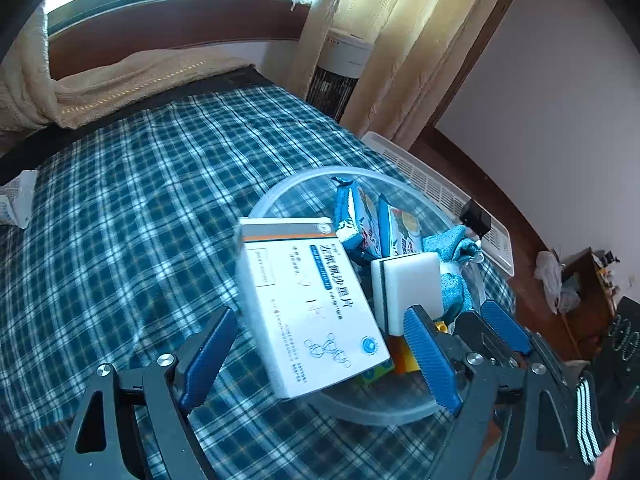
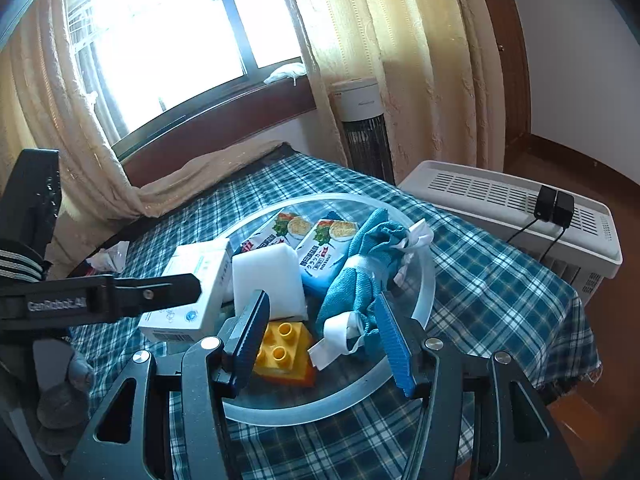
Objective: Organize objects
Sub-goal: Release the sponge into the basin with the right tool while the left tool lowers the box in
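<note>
A clear round bowl (image 1: 304, 184) (image 2: 428, 280) sits on the plaid bed sheet (image 1: 120, 220). It holds two blue snack packets (image 2: 332, 236), a white sponge (image 1: 408, 284) (image 2: 272, 280), a blue cloth with white ribbon (image 2: 360, 272) and a yellow toy brick (image 2: 284, 344). A white medicine box (image 1: 312, 312) (image 2: 192, 280) leans on the bowl's near-left rim. My left gripper (image 1: 322, 312) is open, its pads apart from the box on both sides. My right gripper (image 2: 320, 308) hangs open over the bowl, above the brick and the cloth's end.
A white slatted appliance (image 2: 500, 200) with black plugs (image 2: 554, 204) stands off the bed's right edge, a tower fan (image 2: 364, 132) behind it by the curtain. A beige towel (image 1: 120, 80) lies at the bed's far end. Crumpled packaging (image 1: 16, 204) lies at far left.
</note>
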`<state>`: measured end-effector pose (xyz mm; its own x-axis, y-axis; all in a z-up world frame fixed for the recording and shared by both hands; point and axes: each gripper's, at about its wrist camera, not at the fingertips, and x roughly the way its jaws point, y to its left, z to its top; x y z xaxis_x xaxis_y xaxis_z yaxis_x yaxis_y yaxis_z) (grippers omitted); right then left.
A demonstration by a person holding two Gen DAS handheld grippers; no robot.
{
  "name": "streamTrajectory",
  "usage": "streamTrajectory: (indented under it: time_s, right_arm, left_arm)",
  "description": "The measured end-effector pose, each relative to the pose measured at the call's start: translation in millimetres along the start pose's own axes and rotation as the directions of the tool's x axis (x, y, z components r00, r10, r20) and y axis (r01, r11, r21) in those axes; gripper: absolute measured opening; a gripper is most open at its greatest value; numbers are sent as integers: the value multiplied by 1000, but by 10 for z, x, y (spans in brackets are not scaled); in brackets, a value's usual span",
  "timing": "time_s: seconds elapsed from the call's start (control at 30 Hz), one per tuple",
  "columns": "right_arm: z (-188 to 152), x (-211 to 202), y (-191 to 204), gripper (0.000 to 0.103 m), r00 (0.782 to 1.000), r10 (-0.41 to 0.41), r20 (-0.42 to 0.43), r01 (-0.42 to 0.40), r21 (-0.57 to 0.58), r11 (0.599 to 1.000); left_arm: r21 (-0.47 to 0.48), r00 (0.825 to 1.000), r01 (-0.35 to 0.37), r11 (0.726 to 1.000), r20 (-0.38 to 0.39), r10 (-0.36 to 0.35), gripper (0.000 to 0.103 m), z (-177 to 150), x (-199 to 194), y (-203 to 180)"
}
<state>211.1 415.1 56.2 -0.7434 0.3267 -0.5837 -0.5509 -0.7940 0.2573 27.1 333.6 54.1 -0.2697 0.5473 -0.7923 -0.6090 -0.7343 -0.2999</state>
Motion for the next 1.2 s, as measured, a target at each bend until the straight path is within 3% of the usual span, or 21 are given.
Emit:
streamTrajectory:
  time_s: [0.33,0.53,0.9,1.2]
  right_arm:
    - [7,-9,63,57,1000,8,1,-8,-2,1000]
    - [15,-17,96,57,1000,11,3,-11,-4,1000]
    - [23,-20,105,57,1000,9,3,-9,-2,1000]
    - [27,-44,135,57,1000,4,8,-4,-4,1000]
  left_arm:
    - [-82,993,-80,993,80,86,89,-6,-290,416]
    - [-102,983,-169,980,55,175,89,-43,-190,581]
    - [5,981,-194,981,25,194,89,-112,24,288]
    - [12,982,-190,982,4,190,89,-171,39,338]
